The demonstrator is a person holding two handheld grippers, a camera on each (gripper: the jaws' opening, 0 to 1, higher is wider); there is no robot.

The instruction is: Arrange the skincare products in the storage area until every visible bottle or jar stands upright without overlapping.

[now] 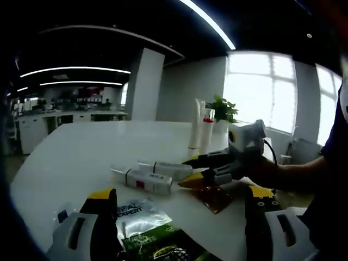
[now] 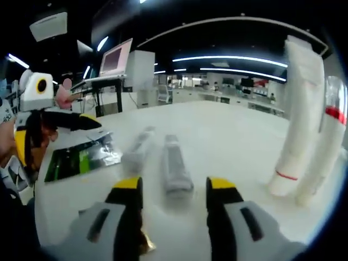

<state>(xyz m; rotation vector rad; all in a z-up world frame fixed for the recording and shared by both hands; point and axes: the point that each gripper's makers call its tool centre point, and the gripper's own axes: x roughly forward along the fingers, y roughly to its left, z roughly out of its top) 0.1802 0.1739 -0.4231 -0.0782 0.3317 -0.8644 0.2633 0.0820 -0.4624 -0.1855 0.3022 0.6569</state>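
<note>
Two white tubes lie flat side by side mid-table, one nearer me (image 1: 149, 181) and one behind it (image 1: 166, 169). Two more tubes stand upright beyond them, a white one (image 2: 299, 119) and a clear one with a red band (image 2: 326, 141). My right gripper (image 2: 174, 187) is open, its jaws either side of the near end of one lying tube (image 2: 175, 163), with the other tube (image 2: 138, 149) just left of it. In the left gripper view the right gripper (image 1: 189, 171) reaches in from the right. My left gripper (image 1: 182, 204) hangs open over a silver sachet (image 1: 136, 215).
A green sachet (image 1: 157, 244) lies by the silver one, and an amber sachet (image 1: 215, 197) lies under the right gripper. A potted plant (image 1: 220, 109) stands behind the upright tubes. The white table (image 1: 81, 152) is bare to the left. A person's sleeve (image 1: 331, 163) is at the right.
</note>
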